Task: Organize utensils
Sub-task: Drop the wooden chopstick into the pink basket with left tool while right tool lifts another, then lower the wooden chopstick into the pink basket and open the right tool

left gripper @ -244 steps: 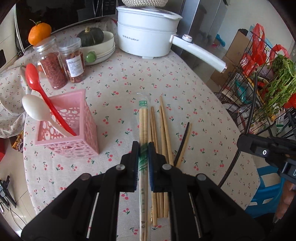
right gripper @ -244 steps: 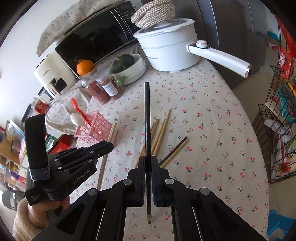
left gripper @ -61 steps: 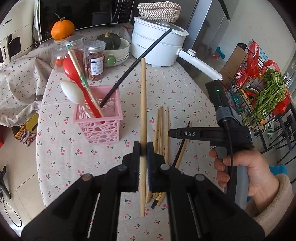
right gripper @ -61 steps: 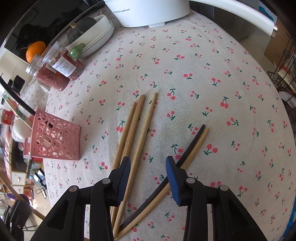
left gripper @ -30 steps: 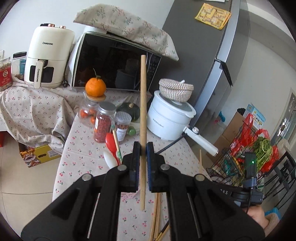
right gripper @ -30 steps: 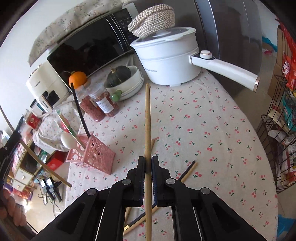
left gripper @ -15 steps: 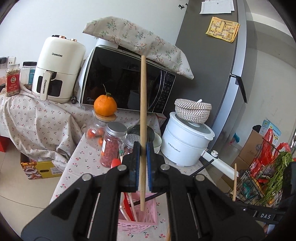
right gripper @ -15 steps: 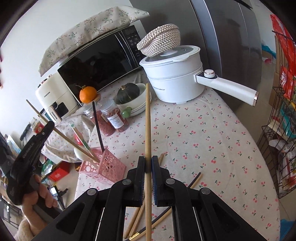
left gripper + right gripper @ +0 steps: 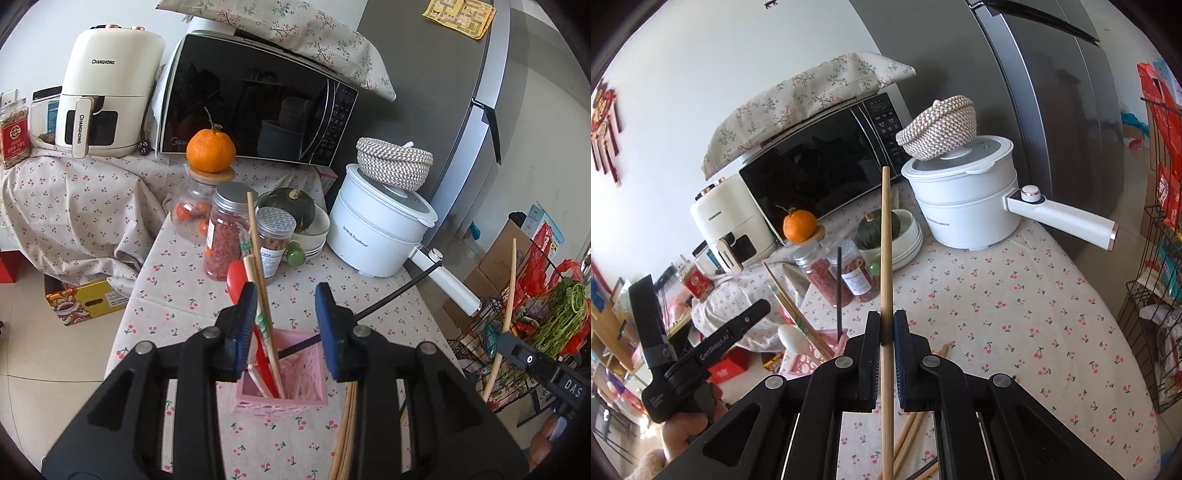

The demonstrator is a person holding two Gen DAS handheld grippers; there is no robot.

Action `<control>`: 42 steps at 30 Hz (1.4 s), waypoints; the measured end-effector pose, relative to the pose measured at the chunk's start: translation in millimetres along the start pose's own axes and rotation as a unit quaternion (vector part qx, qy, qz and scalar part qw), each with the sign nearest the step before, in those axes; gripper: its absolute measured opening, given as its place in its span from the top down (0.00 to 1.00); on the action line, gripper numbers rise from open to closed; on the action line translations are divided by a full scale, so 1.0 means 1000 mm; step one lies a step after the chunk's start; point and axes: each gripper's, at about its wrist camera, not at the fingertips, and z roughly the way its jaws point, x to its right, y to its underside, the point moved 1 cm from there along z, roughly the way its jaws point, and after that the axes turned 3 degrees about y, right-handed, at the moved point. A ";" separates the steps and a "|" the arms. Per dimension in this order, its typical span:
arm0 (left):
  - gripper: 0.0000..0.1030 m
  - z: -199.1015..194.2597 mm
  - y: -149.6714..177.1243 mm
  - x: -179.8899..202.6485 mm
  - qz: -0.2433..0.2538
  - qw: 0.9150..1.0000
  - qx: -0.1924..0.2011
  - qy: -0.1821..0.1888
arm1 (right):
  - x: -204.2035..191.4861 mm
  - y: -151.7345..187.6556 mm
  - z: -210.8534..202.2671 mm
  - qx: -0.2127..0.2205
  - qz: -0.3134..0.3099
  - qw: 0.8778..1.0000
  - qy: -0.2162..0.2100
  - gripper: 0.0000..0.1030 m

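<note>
Hovering over a pink utensil basket (image 9: pixel 280 384), the left claw (image 9: pixel 286 306) has just been opening and its blue pads (image 9: pixel 327 325) now stand apart, gripping nothing. A bamboo chopstick (image 9: pixel 260 284) leans in the basket just beside the left pad, its tip rising past a jar of red berries (image 9: pixel 225 236). With it in the basket stand a paper-sleeved pair of chopsticks (image 9: pixel 255 295), a red spoon (image 9: pixel 236 280) and a black chopstick (image 9: pixel 391 295) slanting off to the right.

Further right, the right claw (image 9: pixel 886 330) is pressed tight on another bamboo chopstick (image 9: pixel 885 258), held upright with its tip level with the microwave (image 9: pixel 820 162); the left-hand camera picks out the same stick (image 9: pixel 504 317) in front of a wire rack of groceries (image 9: pixel 546 314).

More bamboo chopsticks (image 9: pixel 908 435) lie loose on the cherry-print worktop (image 9: pixel 1015 306) below the right claw, just right of the basket. Behind stand a second jar (image 9: pixel 275 243), a glass jar topped with an orange (image 9: pixel 210 149), a dark green squash in a white bowl (image 9: pixel 291 208) and a white electric pot (image 9: pixel 376 225) carrying a woven basket (image 9: pixel 393 162). A cream air fryer (image 9: pixel 107 88) sits left of the microwave. A person's hand (image 9: pixel 690 424) grips the left tool's handle.
</note>
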 end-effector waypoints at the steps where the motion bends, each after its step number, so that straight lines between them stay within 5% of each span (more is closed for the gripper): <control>1: 0.63 -0.004 0.001 -0.004 -0.003 1.000 -0.011 -0.001 | -0.006 -0.002 -0.003 0.010 -0.001 1.000 -0.003 0.93; 10: 0.53 -0.022 0.016 -0.048 -0.034 0.992 -0.114 -0.050 | -0.084 -0.015 0.012 0.110 -0.026 0.993 -0.015 0.93; 24: 0.53 -0.035 0.017 -0.071 -0.054 0.989 -0.133 -0.021 | -0.111 -0.018 0.114 0.186 0.005 0.979 0.087 0.93; 32: 0.53 -0.033 0.017 -0.074 -0.071 0.988 -0.139 -0.009 | -0.109 -0.009 0.140 0.181 0.034 0.974 0.130 0.93; 42: 0.53 -0.027 0.023 -0.071 -0.075 0.986 -0.152 -0.006 | -0.093 0.025 0.143 0.077 0.053 0.992 0.089 0.91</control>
